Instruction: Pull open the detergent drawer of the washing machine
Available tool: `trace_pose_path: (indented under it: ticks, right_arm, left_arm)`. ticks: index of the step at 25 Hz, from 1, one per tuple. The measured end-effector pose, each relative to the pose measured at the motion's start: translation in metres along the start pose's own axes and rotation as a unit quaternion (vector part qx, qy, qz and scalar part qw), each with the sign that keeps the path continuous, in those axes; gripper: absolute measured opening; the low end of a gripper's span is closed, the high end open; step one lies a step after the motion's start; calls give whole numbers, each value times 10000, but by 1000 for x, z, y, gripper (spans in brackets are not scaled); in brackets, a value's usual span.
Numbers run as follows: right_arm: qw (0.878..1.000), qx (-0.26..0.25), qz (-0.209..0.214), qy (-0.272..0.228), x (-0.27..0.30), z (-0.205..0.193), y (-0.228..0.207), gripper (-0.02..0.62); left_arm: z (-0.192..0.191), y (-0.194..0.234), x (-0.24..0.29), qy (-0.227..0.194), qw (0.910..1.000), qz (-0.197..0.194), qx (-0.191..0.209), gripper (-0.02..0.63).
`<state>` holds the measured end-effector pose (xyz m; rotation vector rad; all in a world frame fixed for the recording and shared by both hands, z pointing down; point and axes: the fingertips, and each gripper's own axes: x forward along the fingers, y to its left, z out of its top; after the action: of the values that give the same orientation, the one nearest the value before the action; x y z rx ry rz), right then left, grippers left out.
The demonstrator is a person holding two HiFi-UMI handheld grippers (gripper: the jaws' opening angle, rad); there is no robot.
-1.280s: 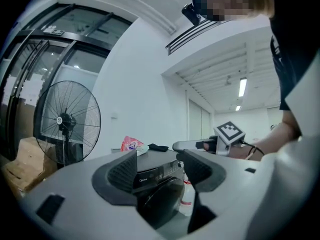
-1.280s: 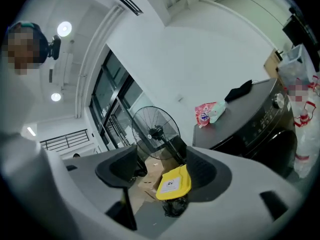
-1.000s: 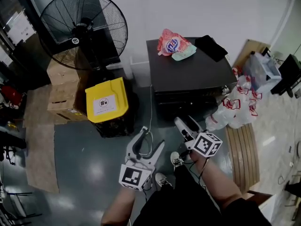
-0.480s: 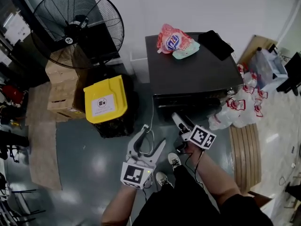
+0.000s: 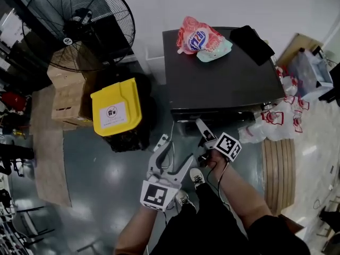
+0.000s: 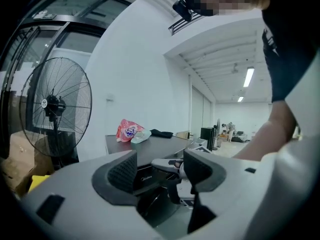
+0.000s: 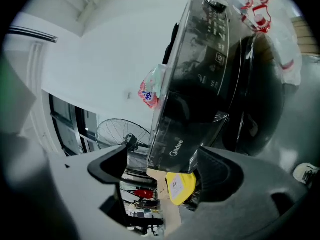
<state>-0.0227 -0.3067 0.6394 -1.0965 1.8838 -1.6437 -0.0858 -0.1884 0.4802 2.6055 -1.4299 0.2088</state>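
The black washing machine (image 5: 223, 78) stands against the white wall, seen from above. In the right gripper view it lies sideways, and its detergent drawer (image 7: 175, 134), the glossy panel with a white logo, is shut. My right gripper (image 5: 202, 127) is just in front of the machine's upper left front. Its jaws are opening, and nothing is between the pads (image 7: 220, 174). The drawer's corner shows beyond the right gripper (image 7: 165, 171). My left gripper (image 5: 178, 149) hangs lower and to the left, open and empty. Between the jaws of the left gripper (image 6: 160, 171) I see the right gripper (image 6: 170, 164).
A pink detergent bag (image 5: 199, 39) and a black cloth (image 5: 255, 41) lie on the machine's top. A yellow-lidded bin (image 5: 114, 110), cardboard boxes (image 5: 66, 97) and a large fan (image 5: 79, 28) stand to the left. White plastic bags (image 5: 271, 124) and a wooden board (image 5: 276, 169) are at the right.
Both grippers have moved toward the machine's front and sunk lower. The right gripper has rolled, and its jaws stand wider than before.
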Motion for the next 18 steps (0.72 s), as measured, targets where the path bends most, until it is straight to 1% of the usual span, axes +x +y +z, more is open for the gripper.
trace_pose_path:
  ticks: [2,6,9,12,15,18]
  right_arm:
    - [9996,258,-142,11,6,2,-10,449]
    - [9980,595,-220,2,18,5,-25,460]
    - [9979,646,-63,-27,31,10,-31,460]
    - [9965,829,-82,-96,39,13,-37,469]
    - [9945,1001,-191,-222,46,17,-43,474]
    - [9951,934,-51,-312,54,21,-45,477]
  left_arm:
    - [-1,4,10,7,10000,11,-49,264]
    - [-6,14,23,61,9999,45,-129,264]
    - [-11,22,32,113,9997,73,-207,264]
    - [-15,28,38,143,9995,90,-275,264]
    - [-17,35,42,180,9994,91,-292,264]
    - [-18,41,44,208,9991,107,-352,264]
